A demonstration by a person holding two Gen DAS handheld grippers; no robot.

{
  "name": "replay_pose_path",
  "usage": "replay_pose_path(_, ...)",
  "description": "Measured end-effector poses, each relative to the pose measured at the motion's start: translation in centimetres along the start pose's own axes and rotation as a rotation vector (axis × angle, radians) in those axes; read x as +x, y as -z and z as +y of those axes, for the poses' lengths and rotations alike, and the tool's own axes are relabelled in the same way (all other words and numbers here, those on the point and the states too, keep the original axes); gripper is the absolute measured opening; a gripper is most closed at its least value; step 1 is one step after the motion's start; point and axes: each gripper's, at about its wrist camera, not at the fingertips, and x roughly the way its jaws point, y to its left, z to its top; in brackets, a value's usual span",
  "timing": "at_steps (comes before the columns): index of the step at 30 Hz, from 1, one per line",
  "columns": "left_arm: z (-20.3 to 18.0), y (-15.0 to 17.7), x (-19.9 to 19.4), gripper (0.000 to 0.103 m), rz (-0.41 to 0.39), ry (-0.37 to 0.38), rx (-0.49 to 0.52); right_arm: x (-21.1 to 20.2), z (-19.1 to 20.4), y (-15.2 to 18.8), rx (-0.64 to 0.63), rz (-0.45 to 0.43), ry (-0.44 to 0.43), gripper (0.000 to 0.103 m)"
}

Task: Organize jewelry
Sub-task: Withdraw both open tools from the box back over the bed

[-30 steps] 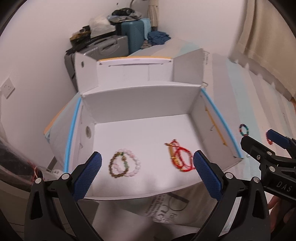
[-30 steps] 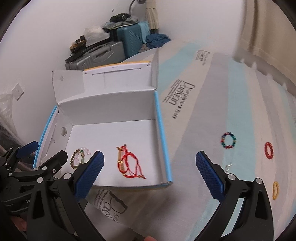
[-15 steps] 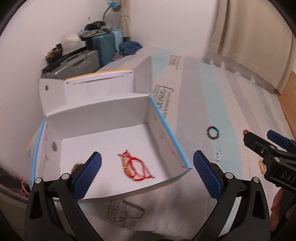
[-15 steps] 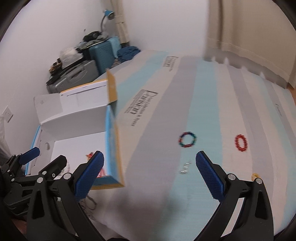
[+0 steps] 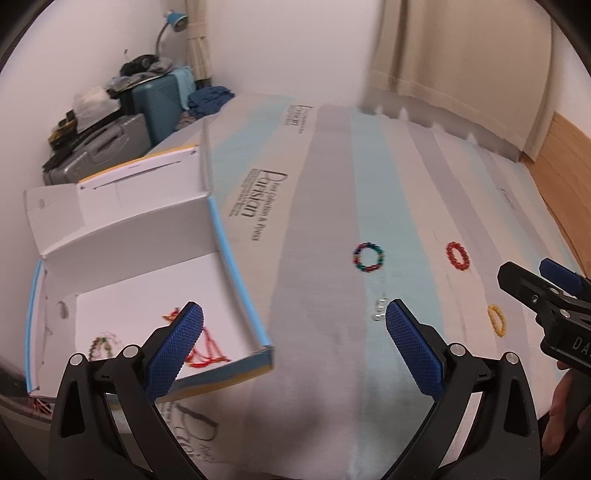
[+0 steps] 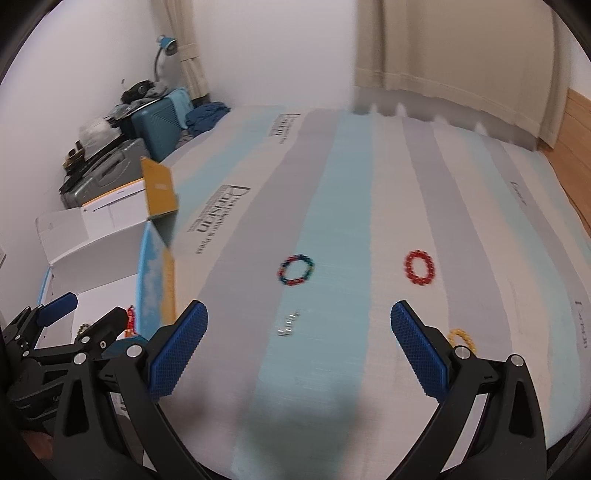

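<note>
Hovering grippers: left gripper point(image 5: 293, 326) and right gripper point(image 6: 299, 326) hang over the bed point(image 6: 351, 369), jaws spread wide on both, nothing between them.
Nearest jewelry: a small silver piece point(image 6: 288, 325) lies on a pale blue stripe, between the right gripper's blue pads point(image 6: 177, 350); too blurred to tell its kind.
Right side: a yellow bead bracelet point(image 6: 461, 338) lies just beside the right gripper's right finger.
Box: a white cardboard box point(image 5: 236, 258) with blue edges sits open at the left of the bed; inside lie a red cord bracelet point(image 5: 207, 350) and a pale bead bracelet point(image 5: 101, 341).
Farther out: a multicolour bead bracelet point(image 6: 296, 270) and a red bead bracelet point(image 6: 420, 266) lie well apart on the stripes.
Background: suitcases point(image 5: 122, 136), a blue lamp point(image 5: 173, 22) and curtains point(image 5: 461, 55) stand by the wall.
</note>
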Motion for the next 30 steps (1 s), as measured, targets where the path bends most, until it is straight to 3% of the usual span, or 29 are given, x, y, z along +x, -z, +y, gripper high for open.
replay_pose_path(20, -12.2, 0.6, 5.5, 0.097, 0.059, 0.098, 0.131, 0.2, -13.3, 3.1, 0.125, 0.043, 0.108, 0.096)
replay_pose_path(30, -14.4, 1.3, 10.5, 0.097, 0.105, 0.107, 0.149, 3.7, -18.8, 5.2, 0.18, 0.104, 0.148, 0.096)
